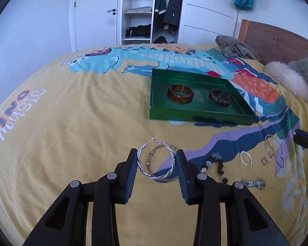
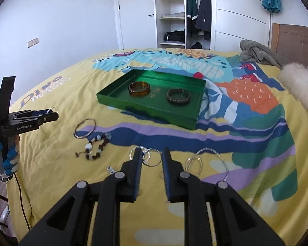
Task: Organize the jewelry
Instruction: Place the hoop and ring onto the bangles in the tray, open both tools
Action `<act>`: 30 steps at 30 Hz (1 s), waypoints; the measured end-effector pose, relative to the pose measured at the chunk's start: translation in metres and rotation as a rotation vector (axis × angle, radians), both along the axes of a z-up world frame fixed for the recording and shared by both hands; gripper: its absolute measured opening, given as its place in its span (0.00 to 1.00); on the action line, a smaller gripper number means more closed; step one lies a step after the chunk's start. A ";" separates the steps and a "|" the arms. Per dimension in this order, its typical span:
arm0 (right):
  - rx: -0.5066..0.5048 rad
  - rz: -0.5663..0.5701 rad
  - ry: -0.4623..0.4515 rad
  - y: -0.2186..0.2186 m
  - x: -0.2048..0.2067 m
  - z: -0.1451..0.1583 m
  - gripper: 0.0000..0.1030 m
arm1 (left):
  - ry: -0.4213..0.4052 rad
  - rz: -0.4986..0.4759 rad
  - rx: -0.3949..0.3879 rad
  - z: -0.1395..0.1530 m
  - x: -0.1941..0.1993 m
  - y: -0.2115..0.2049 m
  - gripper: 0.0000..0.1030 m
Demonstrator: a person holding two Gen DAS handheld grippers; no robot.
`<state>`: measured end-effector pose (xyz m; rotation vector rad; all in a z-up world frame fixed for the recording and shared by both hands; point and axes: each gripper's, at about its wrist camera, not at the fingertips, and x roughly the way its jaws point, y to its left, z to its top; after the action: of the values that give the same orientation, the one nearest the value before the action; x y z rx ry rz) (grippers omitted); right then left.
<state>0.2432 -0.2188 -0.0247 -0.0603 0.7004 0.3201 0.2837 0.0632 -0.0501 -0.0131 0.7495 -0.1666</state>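
Between the pads of the left gripper (image 1: pixel 156 160) a twisted silver hoop earring (image 1: pixel 156 160) was clamped by its two sides, up off the bed (image 1: pixel 71 123). The hoop was thin and smooth, so it could have turned or slid out if the hand shook, and landed on the soft yellow cover.

The right gripper (image 2: pixel 153 156) had its jaws only a little apart. A small silver ring (image 2: pixel 153 157) showed between its tips, but it could not be told if the pads really pinched it.

The green tray (image 1: pixel 195 113) sat farther back with an amber bangle (image 1: pixel 180 93) and a dark bangle (image 1: pixel 219 97) inside. Its low front wall could have caught a hoop carried too low. The bare middle and front of the tray had room. More jewelry lay just below, like the bead bracelet (image 2: pixel 96 147), so a low sweep could have dragged it.
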 end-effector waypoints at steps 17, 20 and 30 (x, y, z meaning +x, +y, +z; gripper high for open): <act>0.038 -0.097 0.048 0.011 0.176 -0.003 0.17 | 0.065 0.006 0.018 -0.002 0.171 -0.069 0.36; 0.037 -0.102 0.080 0.013 0.207 -0.019 0.17 | 0.087 0.013 0.035 -0.012 0.198 -0.076 0.36; -0.018 -0.102 0.175 0.016 0.275 -0.071 0.17 | 0.152 -0.028 0.092 -0.051 0.247 -0.106 0.35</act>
<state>0.5181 -0.2028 -0.0955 -0.0140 0.8765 0.2229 0.5312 -0.0429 -0.1008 0.0727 0.9087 -0.1585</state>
